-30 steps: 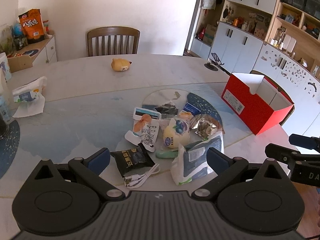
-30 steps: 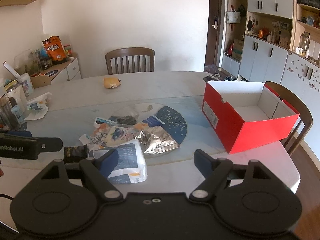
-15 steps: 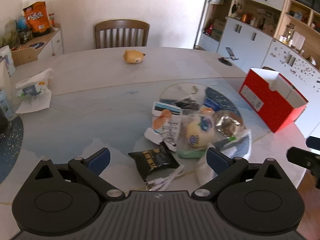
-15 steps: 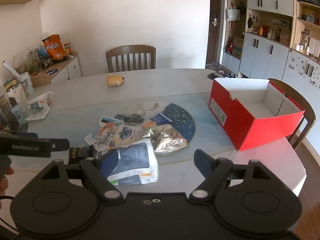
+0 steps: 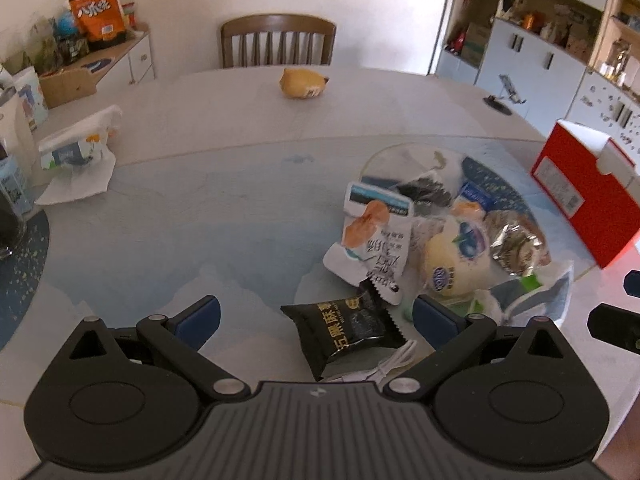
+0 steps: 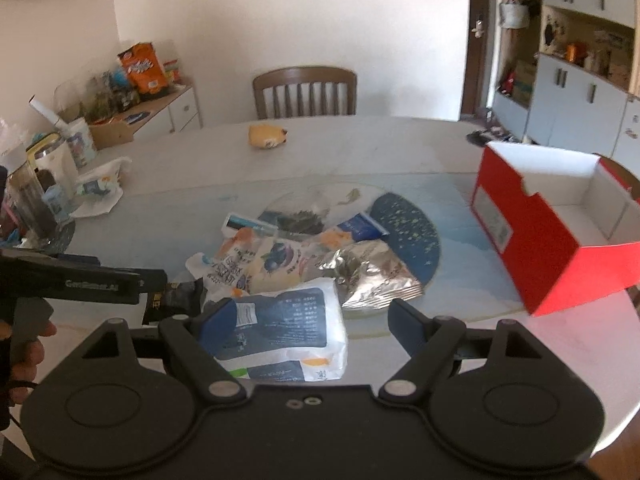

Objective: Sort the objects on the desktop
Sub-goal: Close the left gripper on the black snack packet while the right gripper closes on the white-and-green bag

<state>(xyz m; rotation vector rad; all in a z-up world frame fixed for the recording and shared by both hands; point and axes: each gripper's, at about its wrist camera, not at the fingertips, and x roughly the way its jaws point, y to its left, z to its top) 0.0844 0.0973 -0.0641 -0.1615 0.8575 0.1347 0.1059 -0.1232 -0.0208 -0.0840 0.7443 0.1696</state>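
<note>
A pile of snack packets lies on the table. My left gripper (image 5: 316,318) is open and empty above the near table edge, with a black snack packet (image 5: 346,330) and a white cable (image 5: 384,368) between its fingers' line. My right gripper (image 6: 310,320) is open and empty over a white-and-blue pouch (image 6: 284,326). A silver foil bag (image 6: 368,272), a yellow blueberry bun packet (image 5: 456,264) and a white sachet (image 5: 376,248) lie in the pile. An open red box (image 6: 556,224) stands at the right, empty inside.
A yellow plush toy (image 5: 302,82) sits at the far side near a wooden chair (image 5: 278,40). A tissue pack (image 5: 76,148) and bottles (image 6: 36,196) stand at the left. A sideboard with snack bags (image 5: 98,8) is behind. Cabinets line the right wall.
Both grippers have swung leftward, so the pile and red box sit further right in both views. Both stay open and empty.
</note>
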